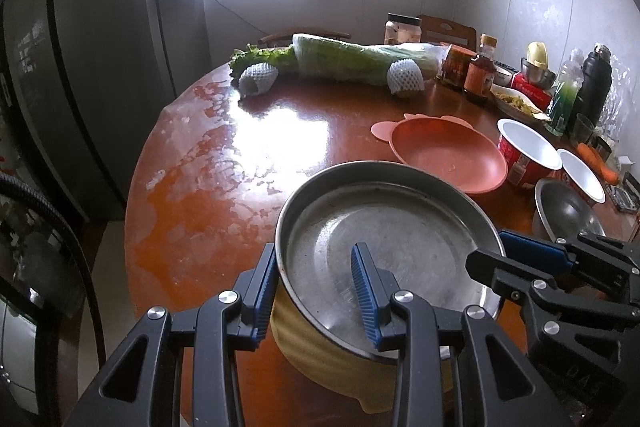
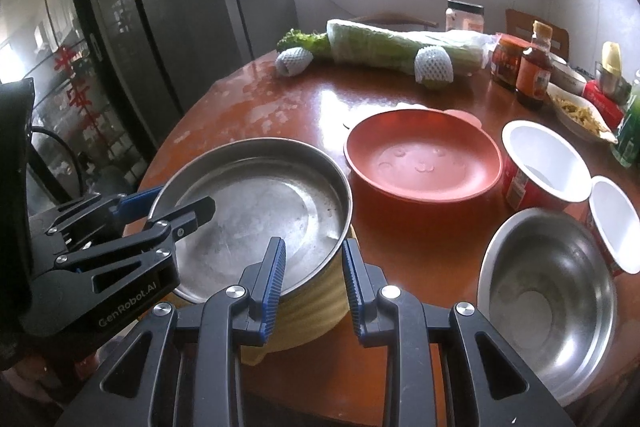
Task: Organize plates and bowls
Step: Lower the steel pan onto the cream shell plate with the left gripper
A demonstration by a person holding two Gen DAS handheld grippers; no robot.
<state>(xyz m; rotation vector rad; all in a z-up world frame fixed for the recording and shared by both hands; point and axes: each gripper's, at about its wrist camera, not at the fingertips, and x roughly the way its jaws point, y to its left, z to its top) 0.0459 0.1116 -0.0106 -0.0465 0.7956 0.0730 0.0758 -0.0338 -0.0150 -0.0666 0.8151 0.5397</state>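
We had the left gripper (image 1: 316,291) spread, jaws straddling the near rim of the steel plate (image 1: 400,227). The right gripper (image 2: 314,283) straddled the opposite rim, also not pinching. The plate sat on a yellow ribbed bowl (image 2: 316,311) near the table (image 1: 192,195) edge, likely stacked to save space. The red bowl (image 2: 420,163) waited beside.

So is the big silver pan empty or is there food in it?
Empty. The silver pan shows only bare, scuffed metal inside. It sits atop a yellow bowl.
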